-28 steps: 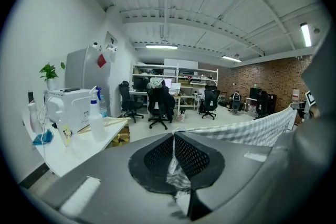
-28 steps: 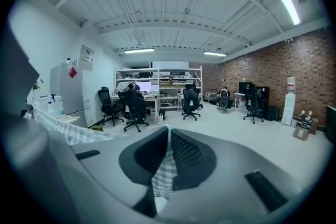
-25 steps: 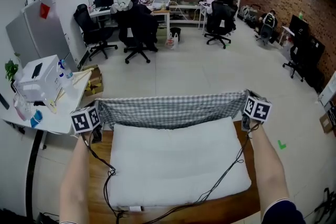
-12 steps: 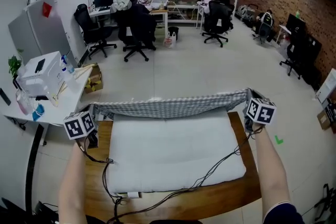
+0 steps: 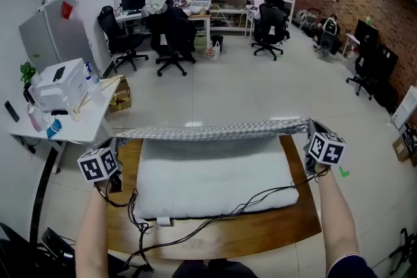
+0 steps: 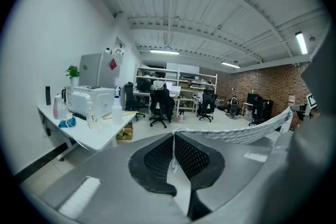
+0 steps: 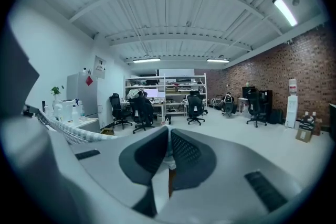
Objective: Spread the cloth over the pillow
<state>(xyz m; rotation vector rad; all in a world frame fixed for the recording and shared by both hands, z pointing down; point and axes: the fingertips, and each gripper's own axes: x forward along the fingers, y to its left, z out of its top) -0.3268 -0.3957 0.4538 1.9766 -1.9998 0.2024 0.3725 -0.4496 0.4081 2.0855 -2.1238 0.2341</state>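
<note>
A grey checked cloth (image 5: 208, 132) is stretched taut and nearly level in the air over the far edge of the white pillow (image 5: 208, 178), which lies on the wooden table (image 5: 260, 231). My left gripper (image 5: 116, 143) is shut on the cloth's left corner and my right gripper (image 5: 308, 130) is shut on its right corner. In the left gripper view the jaws (image 6: 173, 157) pinch the cloth (image 6: 247, 134), which runs off to the right. In the right gripper view the jaws (image 7: 168, 157) pinch the cloth (image 7: 68, 135), which runs off to the left.
Black cables (image 5: 247, 204) from both grippers trail over the pillow's near half and the table. A white side table (image 5: 65, 130) with a printer (image 5: 60, 83) and bottles stands at the left. Office chairs (image 5: 171, 36) and desks are far behind on the open floor.
The cloth hung as a broad band behind the pillow; both grippers have raised it, so it now shows nearly edge-on and level above the pillow's far edge. Both stay shut.
</note>
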